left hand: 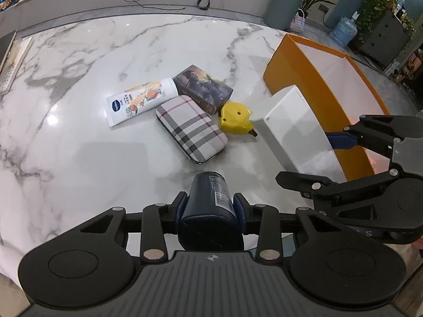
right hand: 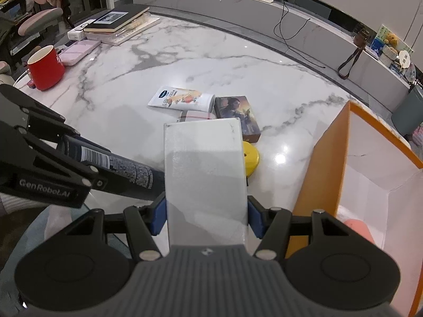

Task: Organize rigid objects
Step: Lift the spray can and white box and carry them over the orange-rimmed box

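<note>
My left gripper (left hand: 210,206) is shut on a dark blue bottle (left hand: 210,198) with a white printed label, held above the marble table (left hand: 79,145). The same bottle (right hand: 119,169) shows at the left of the right wrist view. My right gripper (right hand: 206,215) is shut on a white box (right hand: 203,174), which also appears as the white box (left hand: 293,129) beside the orange box (left hand: 317,84). On the table lie a white tube (left hand: 140,99), a plaid case (left hand: 190,129), a dark picture box (left hand: 203,87) and a yellow tape measure (left hand: 235,117).
The orange box (right hand: 317,174) has a white inside and stands open at the right. A red mug (right hand: 46,68), a pink case (right hand: 76,51) and stacked books (right hand: 116,23) sit at the table's far left. A low marble shelf (right hand: 290,13) runs behind the table.
</note>
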